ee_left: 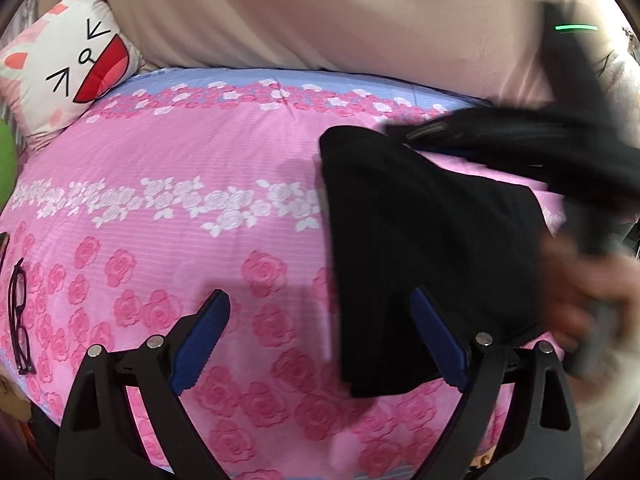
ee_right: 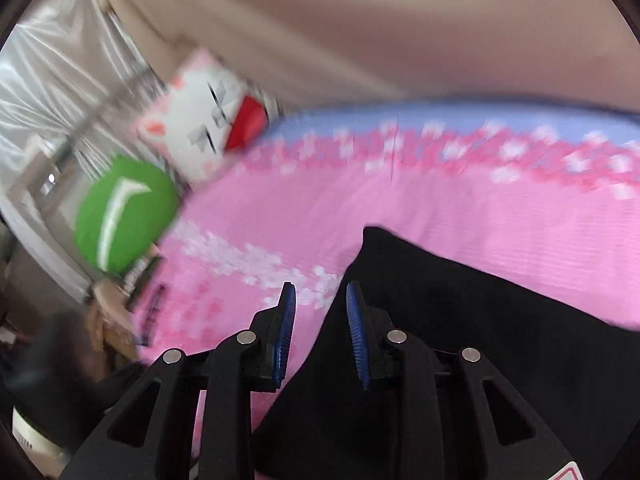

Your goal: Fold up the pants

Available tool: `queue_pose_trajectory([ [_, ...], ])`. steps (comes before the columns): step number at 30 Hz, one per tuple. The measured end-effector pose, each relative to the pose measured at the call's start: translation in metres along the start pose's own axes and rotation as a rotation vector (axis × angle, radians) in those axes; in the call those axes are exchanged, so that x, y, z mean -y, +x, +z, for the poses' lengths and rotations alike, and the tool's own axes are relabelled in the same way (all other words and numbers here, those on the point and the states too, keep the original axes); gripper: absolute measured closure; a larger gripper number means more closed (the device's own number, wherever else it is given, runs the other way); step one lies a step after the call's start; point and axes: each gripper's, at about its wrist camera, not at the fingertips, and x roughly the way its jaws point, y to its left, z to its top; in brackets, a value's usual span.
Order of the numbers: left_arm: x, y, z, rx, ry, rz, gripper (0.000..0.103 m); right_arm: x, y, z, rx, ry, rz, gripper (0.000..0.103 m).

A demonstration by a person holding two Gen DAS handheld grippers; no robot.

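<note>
Glasses (ee_left: 18, 320) show only in left view — green cushion (ee_right: 126, 216) in right.

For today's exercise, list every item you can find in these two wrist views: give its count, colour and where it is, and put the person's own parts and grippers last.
pants: one, black, lying on the bed's right side
bedsheet: one, pink with rose print and a blue band, covering the bed
cat cushion: one, white and pink, far left corner
green cushion: one, green with a white mark, bed's left edge
glasses: one pair, dark-framed, left edge of the sheet
left gripper: black with blue pads, jaws wide, empty
right gripper: black with blue pads, narrow gap, nothing pinched
hand: one, blurred, far right
</note>
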Motion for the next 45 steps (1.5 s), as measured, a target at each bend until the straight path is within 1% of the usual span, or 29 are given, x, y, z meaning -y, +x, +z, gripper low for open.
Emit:
queue_pose_trajectory([
  [1, -0.005, 0.001, -0.001, -0.004, -0.007, 0.002, 0.014, 0.013, 0.028, -0.005, -0.062, 0.009, -0.062, 0.095],
  [2, -0.009, 0.001, -0.002, -0.008, -0.015, 0.0, 0.014, 0.025, 0.051, -0.004, -0.074, 0.032, -0.076, 0.098],
  [3, -0.012, 0.001, -0.003, -0.01, -0.021, -0.002, 0.014, 0.025, 0.051, 0.003, -0.046, 0.068, -0.048, 0.099],
  [4, -0.015, 0.001, -0.003, -0.01, -0.025, -0.003, 0.014, 0.024, 0.041, 0.009, -0.065, 0.106, -0.054, 0.099],
  [5, -0.019, 0.001, -0.003, -0.007, -0.029, -0.004, 0.014, 0.017, 0.023, 0.011, -0.023, 0.099, -0.067, 0.095],
  [7, -0.023, 0.001, -0.002, 0.0, -0.036, -0.013, 0.014, 0.005, -0.009, 0.006, 0.059, 0.027, -0.084, 0.095],
  [8, -0.023, 0.002, -0.002, 0.003, -0.04, -0.019, 0.013, 0.009, -0.02, 0.002, 0.083, 0.023, -0.13, 0.093],
  [9, -0.023, 0.003, 0.0, 0.003, -0.041, -0.024, 0.013, 0.019, -0.023, -0.005, 0.073, 0.036, -0.2, 0.09],
  [11, -0.018, 0.007, 0.004, 0.004, -0.04, -0.038, 0.013, 0.049, -0.027, -0.02, 0.003, 0.104, -0.327, 0.09],
  [12, -0.015, 0.007, 0.005, 0.005, -0.038, -0.042, 0.013, 0.063, -0.05, -0.035, 0.018, 0.154, -0.325, 0.09],
  [13, -0.012, 0.007, 0.006, 0.007, -0.033, -0.048, 0.013, 0.072, -0.076, -0.048, 0.074, 0.19, -0.296, 0.089],
  [14, -0.008, 0.007, 0.007, 0.008, -0.026, -0.052, 0.013, 0.081, -0.103, -0.063, 0.128, 0.224, -0.294, 0.075],
  [15, -0.004, 0.006, 0.007, 0.011, -0.017, -0.053, 0.013, 0.091, -0.134, -0.081, 0.185, 0.268, -0.318, 0.052],
  [16, 0.0, 0.007, 0.008, 0.014, -0.012, -0.055, 0.013, 0.099, -0.153, -0.096, 0.215, 0.305, -0.338, 0.048],
  [17, 0.004, 0.008, 0.009, 0.013, -0.011, -0.059, 0.013, 0.108, -0.168, -0.11, 0.222, 0.336, -0.355, 0.048],
  [18, 0.008, 0.01, 0.011, 0.013, -0.011, -0.064, 0.013, 0.118, -0.179, -0.126, 0.198, 0.369, -0.363, 0.048],
  [20, 0.017, 0.014, 0.014, 0.011, -0.01, -0.072, 0.013, 0.126, -0.184, -0.147, 0.174, 0.406, -0.325, 0.049],
  [22, 0.029, 0.017, 0.016, 0.009, 0.005, -0.073, 0.013, 0.125, -0.18, -0.158, 0.155, 0.401, -0.303, 0.049],
  [26, 0.052, 0.014, 0.017, 0.012, 0.054, -0.064, 0.013, 0.124, -0.171, -0.163, 0.165, 0.35, -0.313, 0.049],
  [29, 0.057, 0.008, 0.017, 0.02, 0.065, -0.049, 0.013, 0.116, -0.171, -0.157, 0.193, 0.315, -0.336, 0.053],
  [30, 0.056, 0.005, 0.017, 0.024, 0.065, -0.047, 0.013, 0.11, -0.175, -0.155, 0.216, 0.301, -0.322, 0.053],
  [32, 0.055, 0.001, 0.017, 0.033, 0.061, -0.034, 0.012, 0.111, -0.18, -0.155, 0.214, 0.288, -0.287, 0.053],
  [35, 0.051, 0.002, 0.017, 0.027, 0.049, -0.02, 0.012, 0.124, -0.164, -0.162, 0.153, 0.327, -0.297, 0.051],
  [37, 0.05, 0.004, 0.016, 0.016, 0.042, -0.025, 0.012, 0.125, -0.161, -0.167, 0.178, 0.351, -0.277, 0.05],
  [38, 0.051, 0.006, 0.016, 0.007, 0.038, -0.032, 0.012, 0.125, -0.159, -0.168, 0.191, 0.359, -0.262, 0.062],
  [39, 0.052, 0.007, 0.015, 0.0, 0.036, -0.04, 0.012, 0.123, -0.156, -0.166, 0.196, 0.364, -0.231, 0.082],
  [41, 0.057, 0.008, 0.014, -0.009, 0.041, -0.055, 0.012, 0.115, -0.161, -0.162, 0.222, 0.351, -0.207, 0.086],
  [44, 0.064, 0.001, 0.013, 0.003, 0.065, -0.059, 0.012, 0.102, -0.188, -0.159, 0.281, 0.306, -0.198, 0.088],
  [45, 0.065, 0.0, 0.012, 0.005, 0.067, -0.063, 0.011, 0.098, -0.197, -0.16, 0.297, 0.292, -0.214, 0.088],
])
